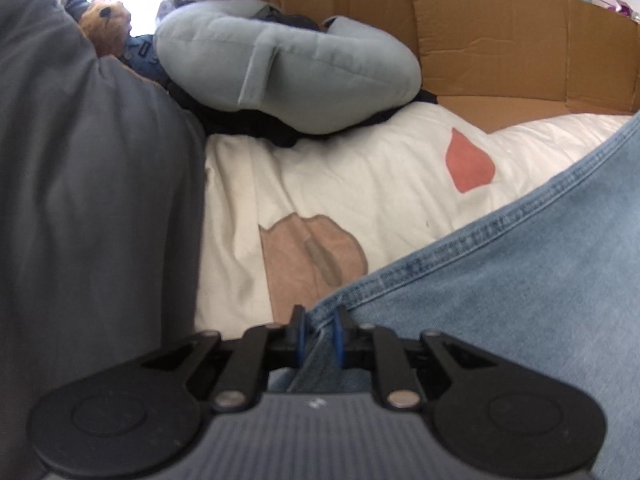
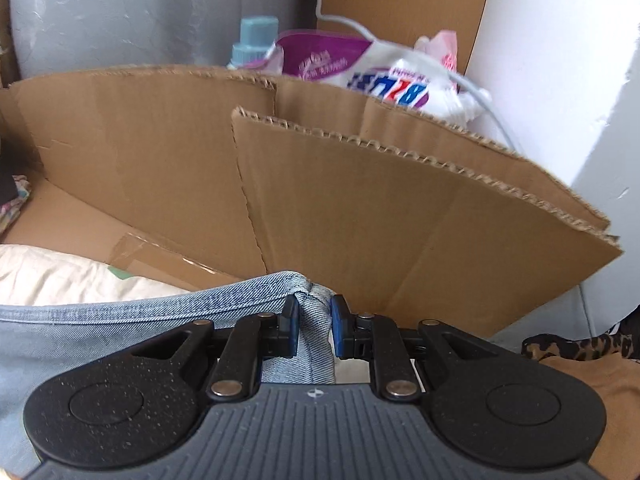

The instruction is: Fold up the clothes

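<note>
Over the bed [image 1: 360,184], the light-blue jeans [image 1: 520,280] hang stretched between the two tools: the left gripper [image 1: 320,326] has its fingers clamped on a bunched denim edge, and the right gripper [image 2: 314,322] pinches a gathered hem corner. Each bite looks shallow, so the weight of the denim could pull a corner free, and the cardboard sheet [image 2: 400,216] just ahead could snag the cloth. Most of the jeans fall outside both views, so how they lie cannot be told.
</note>
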Available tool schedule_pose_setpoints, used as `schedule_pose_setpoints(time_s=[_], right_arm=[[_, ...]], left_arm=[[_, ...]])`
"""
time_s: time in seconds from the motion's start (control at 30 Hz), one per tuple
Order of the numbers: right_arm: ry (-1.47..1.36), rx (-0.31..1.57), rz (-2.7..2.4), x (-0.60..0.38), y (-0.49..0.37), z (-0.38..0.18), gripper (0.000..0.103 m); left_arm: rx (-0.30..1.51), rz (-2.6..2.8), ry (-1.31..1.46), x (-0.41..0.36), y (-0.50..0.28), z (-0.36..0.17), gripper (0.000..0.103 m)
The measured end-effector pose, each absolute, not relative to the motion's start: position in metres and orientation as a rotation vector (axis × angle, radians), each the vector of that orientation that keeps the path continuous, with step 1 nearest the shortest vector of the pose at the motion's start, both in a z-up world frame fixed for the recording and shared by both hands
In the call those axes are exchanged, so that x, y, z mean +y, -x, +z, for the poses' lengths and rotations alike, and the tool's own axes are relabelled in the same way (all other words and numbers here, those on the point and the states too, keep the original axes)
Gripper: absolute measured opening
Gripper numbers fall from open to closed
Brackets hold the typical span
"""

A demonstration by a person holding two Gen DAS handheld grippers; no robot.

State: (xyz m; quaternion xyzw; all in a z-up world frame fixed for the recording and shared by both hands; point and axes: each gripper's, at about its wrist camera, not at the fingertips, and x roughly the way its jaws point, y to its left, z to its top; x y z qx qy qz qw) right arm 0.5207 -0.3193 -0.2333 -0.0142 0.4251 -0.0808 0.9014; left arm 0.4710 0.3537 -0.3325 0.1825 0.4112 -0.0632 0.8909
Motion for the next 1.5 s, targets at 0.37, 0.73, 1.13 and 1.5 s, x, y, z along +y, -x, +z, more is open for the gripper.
schedule_pose_setpoints(time_s=[0.37, 0.73, 1.13, 1.5], right_arm=[[0.065, 1.012, -0.186, -0.312, -0.561, -0.304, 0.016], [0.047, 1.008, -0.156, -0.321, -0.554, -0.299, 0.016], [0.051, 1.027, -0.150, -0.332, -0.546, -0.302, 0.016], [0.042, 1.038, -0.138, -0.340, -0.543, -0.296, 0.016]], left_arm=[[0.949, -0.134, -0.393, 0.351, -0.486, -0.352, 0.027], [1.017, -0.167, -0.422, 0.375, -0.488, -0.351, 0.061], [1.005, -0.154, -0.219, 0.403, -0.503, -0.324, 0.045], [1.070, -0.197, -0.322, 0.390, -0.497, -0.353, 0.038]])
